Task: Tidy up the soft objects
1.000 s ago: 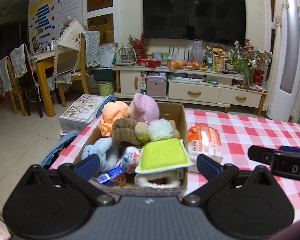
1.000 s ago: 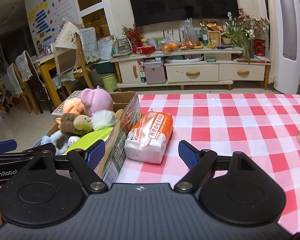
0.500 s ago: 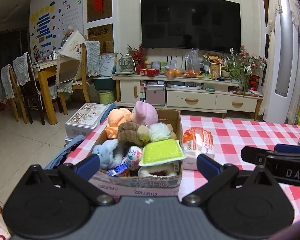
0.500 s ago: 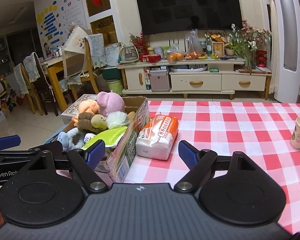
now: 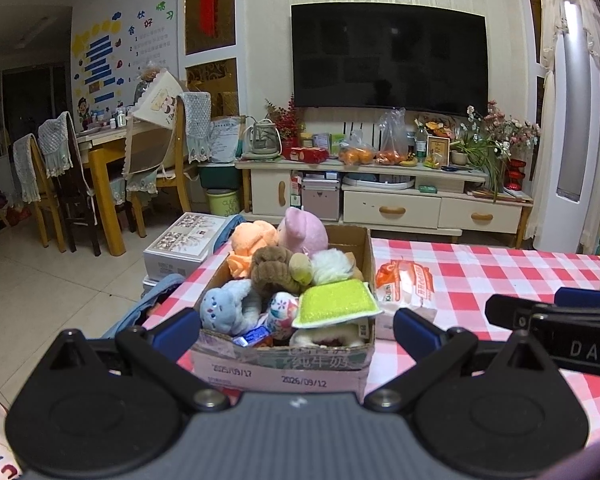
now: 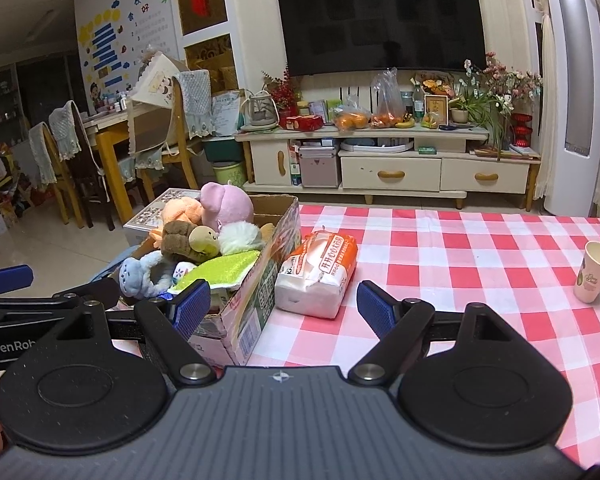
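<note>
A cardboard box [image 5: 280, 372] stands at the left end of the checked table, full of soft toys: a pink pig [image 5: 304, 232], an orange plush [image 5: 252, 240], a brown plush [image 5: 272, 268], a blue plush [image 5: 220, 308] and a green sponge [image 5: 336, 300] on top. The box also shows in the right wrist view [image 6: 260, 292]. An orange and white tissue pack [image 6: 320, 272] lies right of the box. My left gripper [image 5: 296, 332] is open and empty, in front of the box. My right gripper [image 6: 284, 304] is open and empty, in front of the tissue pack.
A paper cup [image 6: 594, 272] stands at the table's right side. The red and white checked tablecloth [image 6: 460, 256] stretches to the right. Beyond are a TV cabinet [image 5: 380, 200], chairs and a dining table [image 5: 100, 160], and a box on the floor [image 5: 184, 240].
Both grippers have drawn back and risen from the box; the box and tissue pack look smaller and farther. Both stay open and empty.
</note>
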